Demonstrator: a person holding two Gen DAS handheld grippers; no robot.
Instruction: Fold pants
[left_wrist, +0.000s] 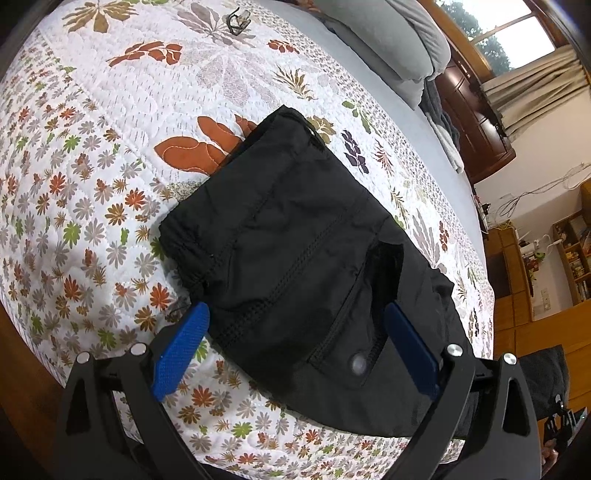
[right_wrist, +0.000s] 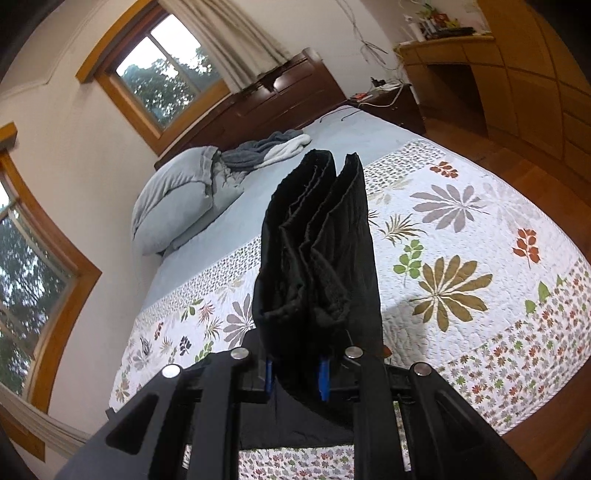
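Observation:
The black pants (left_wrist: 295, 258) lie folded in a thick bundle on the floral quilt (left_wrist: 92, 166). A pocket with a snap button faces up near me. My left gripper (left_wrist: 295, 325) is open, its blue fingers (left_wrist: 177, 354) spread either side of the bundle's near end, just above it. In the right wrist view, my right gripper (right_wrist: 295, 373) is shut on a bunched stack of the pants' layers (right_wrist: 321, 251), which stands up between the fingers above the quilt (right_wrist: 480, 258).
A small dark metal clip (left_wrist: 236, 20) lies on the quilt at the far side. Grey pillows (right_wrist: 177, 199) and a rumpled towel (right_wrist: 269, 147) sit at the bed's head. A dark wooden headboard (right_wrist: 280, 99), wooden cupboards (right_wrist: 524, 74) and wood floor surround the bed.

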